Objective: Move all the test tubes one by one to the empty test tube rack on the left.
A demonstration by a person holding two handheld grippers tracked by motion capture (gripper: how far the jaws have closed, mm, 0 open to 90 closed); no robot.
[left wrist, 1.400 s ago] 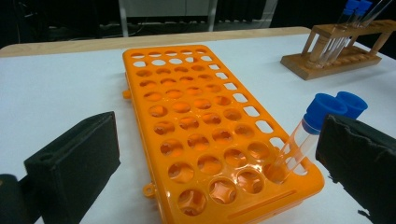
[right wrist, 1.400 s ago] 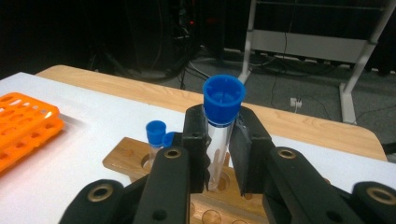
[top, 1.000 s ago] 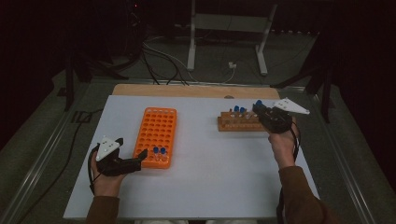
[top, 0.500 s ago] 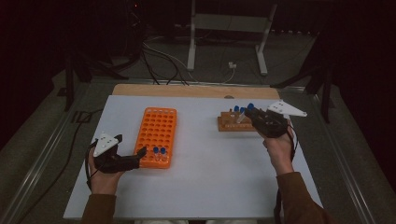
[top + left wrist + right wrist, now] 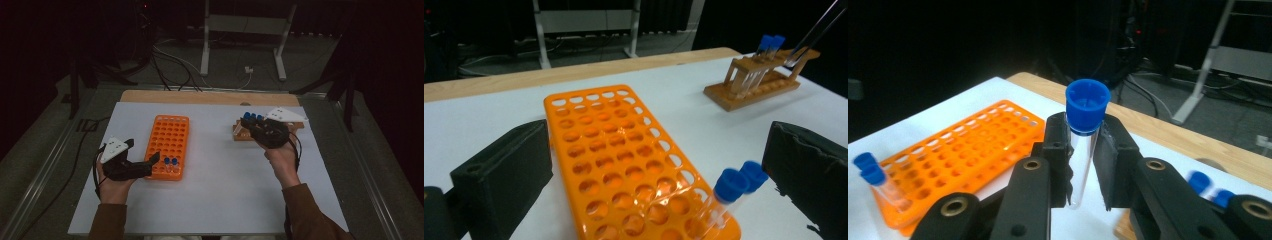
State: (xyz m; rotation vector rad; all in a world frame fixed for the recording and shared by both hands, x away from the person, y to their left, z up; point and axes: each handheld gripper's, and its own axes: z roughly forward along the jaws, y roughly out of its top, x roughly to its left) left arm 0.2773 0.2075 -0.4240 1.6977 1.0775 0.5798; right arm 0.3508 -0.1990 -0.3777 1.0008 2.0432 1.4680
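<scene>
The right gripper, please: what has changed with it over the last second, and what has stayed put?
The right gripper, shut on a blue-capped tube, has moved left from over the wooden rack toward the orange rack. The left gripper, the orange rack and its two tubes stayed in place.

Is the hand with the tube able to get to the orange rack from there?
Probably yes. The right gripper holds a blue-capped tube, and bare white table lies between it and the orange rack, which has many open holes.
</scene>
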